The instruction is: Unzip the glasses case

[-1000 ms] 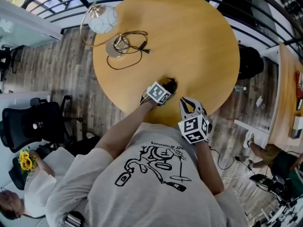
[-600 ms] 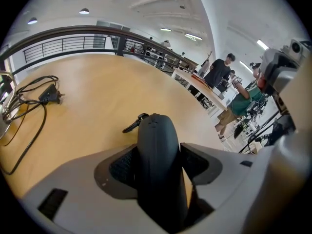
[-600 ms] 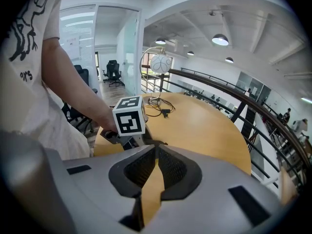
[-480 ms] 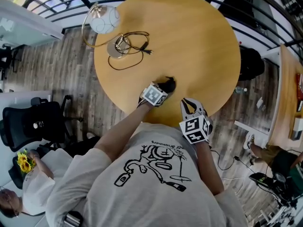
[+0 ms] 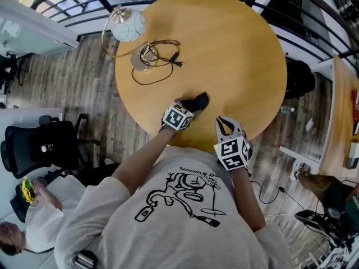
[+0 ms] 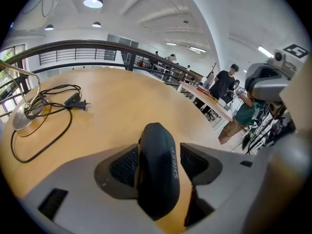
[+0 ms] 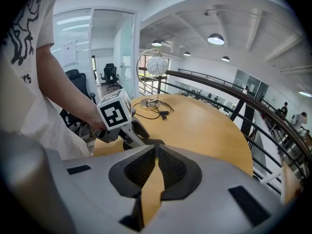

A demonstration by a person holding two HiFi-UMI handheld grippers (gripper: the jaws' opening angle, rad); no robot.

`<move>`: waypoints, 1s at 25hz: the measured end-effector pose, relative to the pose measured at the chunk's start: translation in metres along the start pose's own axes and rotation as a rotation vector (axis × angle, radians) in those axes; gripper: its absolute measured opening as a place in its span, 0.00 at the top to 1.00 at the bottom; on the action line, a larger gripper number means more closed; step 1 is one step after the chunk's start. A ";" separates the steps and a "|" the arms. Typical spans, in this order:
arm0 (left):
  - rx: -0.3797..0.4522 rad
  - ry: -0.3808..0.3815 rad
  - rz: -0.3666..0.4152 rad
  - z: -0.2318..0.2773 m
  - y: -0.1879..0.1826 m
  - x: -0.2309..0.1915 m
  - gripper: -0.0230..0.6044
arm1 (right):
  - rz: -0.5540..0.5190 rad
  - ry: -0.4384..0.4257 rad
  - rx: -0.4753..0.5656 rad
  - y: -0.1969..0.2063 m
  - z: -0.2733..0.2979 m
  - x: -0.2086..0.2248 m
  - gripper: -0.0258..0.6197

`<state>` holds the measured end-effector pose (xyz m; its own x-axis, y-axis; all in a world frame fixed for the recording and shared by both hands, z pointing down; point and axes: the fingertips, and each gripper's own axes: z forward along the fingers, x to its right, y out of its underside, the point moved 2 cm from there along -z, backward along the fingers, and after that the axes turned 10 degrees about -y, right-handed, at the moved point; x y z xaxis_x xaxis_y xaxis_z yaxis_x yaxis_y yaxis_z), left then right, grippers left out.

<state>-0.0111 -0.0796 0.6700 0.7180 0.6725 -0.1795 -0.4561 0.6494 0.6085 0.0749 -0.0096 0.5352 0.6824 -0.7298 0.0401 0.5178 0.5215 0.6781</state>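
The black glasses case point(image 6: 157, 172) stands on edge between the pads of my left gripper point(image 6: 158, 162), which is shut on it. It shows light lettering along one side. In the head view the case point(image 5: 198, 101) sticks out beyond the left gripper point(image 5: 192, 105), over the near part of the round wooden table point(image 5: 235, 55). Whether the case rests on the wood or hangs just above it I cannot tell. My right gripper point(image 5: 224, 123) hovers at the table's near edge, to the right of the case, shut with nothing in it. In the right gripper view its pads point(image 7: 168, 167) meet, and the left gripper's marker cube point(image 7: 114, 113) is just ahead.
A desk lamp with a globe shade point(image 5: 128, 26) and round base point(image 5: 142, 59) stands at the table's far left, its black cord and plug point(image 5: 165, 58) trailing towards the middle. An office chair point(image 5: 39, 147) and a seated person point(image 5: 33, 217) are at the left.
My left gripper has drawn back towards the table's near edge and risen a little, bringing the case with it. The right gripper has stayed where it was.
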 end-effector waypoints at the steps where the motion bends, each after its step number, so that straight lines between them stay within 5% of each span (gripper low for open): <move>1: 0.013 -0.005 -0.009 -0.003 -0.001 -0.002 0.53 | 0.004 0.001 0.005 -0.001 0.000 0.001 0.92; 6: 0.175 -0.031 -0.064 -0.041 -0.028 -0.005 0.58 | 0.033 0.012 0.086 -0.013 -0.010 0.004 0.92; 11: 0.438 0.011 -0.125 -0.124 -0.091 0.018 0.88 | 0.127 0.007 0.257 -0.042 -0.038 0.008 0.92; 15: 0.588 0.038 -0.152 -0.185 -0.134 0.042 0.95 | 0.211 -0.034 0.418 -0.071 -0.066 0.009 0.92; 25: 0.652 0.045 -0.077 -0.236 -0.158 0.088 0.95 | 0.209 -0.059 0.603 -0.123 -0.107 -0.016 0.92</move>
<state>-0.0002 -0.0387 0.3754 0.7070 0.6557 -0.2649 0.0184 0.3574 0.9338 0.0554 -0.0150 0.3725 0.6990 -0.6717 0.2454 -0.0162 0.3281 0.9445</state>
